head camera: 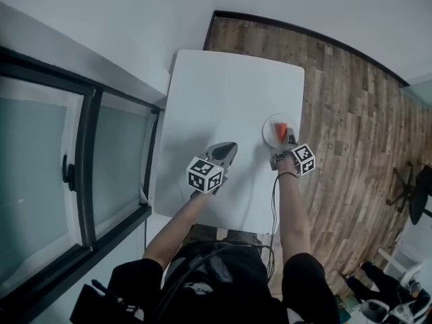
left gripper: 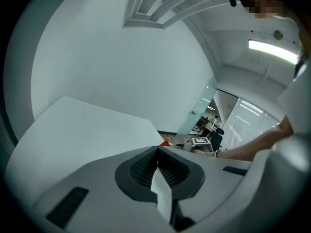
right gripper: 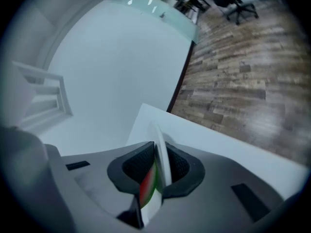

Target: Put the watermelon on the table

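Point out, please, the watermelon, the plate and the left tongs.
watermelon (head camera: 281,133): head view, red flesh.
plate (head camera: 268,125): head view, bare left rim.
left tongs (left gripper: 156,150): left gripper view, where the shut tips meet.

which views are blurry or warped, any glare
Head view: fisheye bows the table edges, otherwise fairly sharp. Left gripper view: dark round vignette, and the ceiling light strip glares at upper right. Right gripper view: wood floor smeared, and the plate and watermelon slice in the right tongs are out of focus up close.

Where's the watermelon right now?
In the head view, the watermelon lies on a plate by the table's right edge, gripped by the right tool.
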